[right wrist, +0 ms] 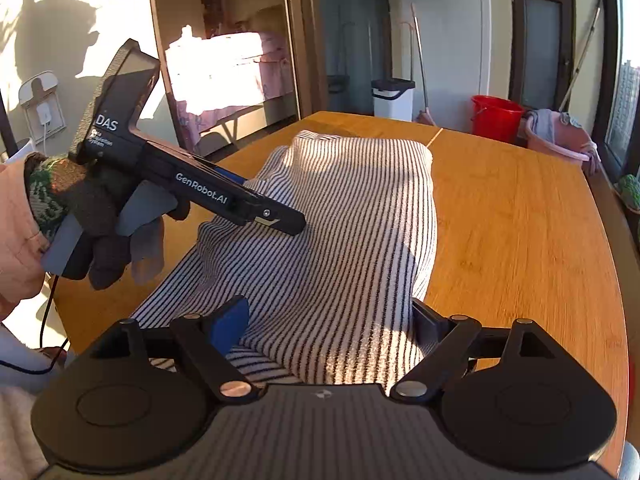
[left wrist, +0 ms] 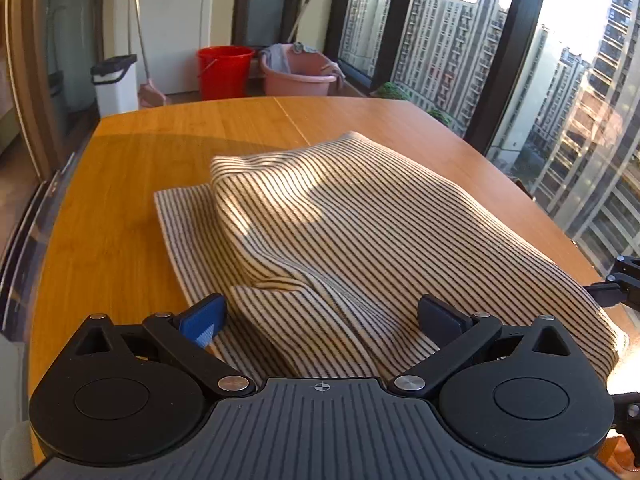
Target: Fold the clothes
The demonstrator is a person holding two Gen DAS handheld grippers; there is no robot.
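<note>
A striped garment (left wrist: 340, 232) is lying on the wooden table (left wrist: 120, 184), partly folded, with one layer doubled over a flatter layer that is sticking out on its left side. Sunlight is falling across the cloth in patches.

The left gripper (left wrist: 324, 316) is hanging just over the near edge of the garment, its fingers spread wide with cloth bunched between them; neither pad seems to be pinching the cloth, though the fabric hides the contact.

The right gripper (right wrist: 324, 320) is sitting at the other near corner, also spread wide, with a raised fold of the garment lying between its fingers. From that camera a gloved hand (right wrist: 96, 216) is gripping the left gripper's handle.

Beyond the table a red bucket (left wrist: 225, 70) and a pink basin (left wrist: 298, 76) are standing on the floor by the window.
</note>
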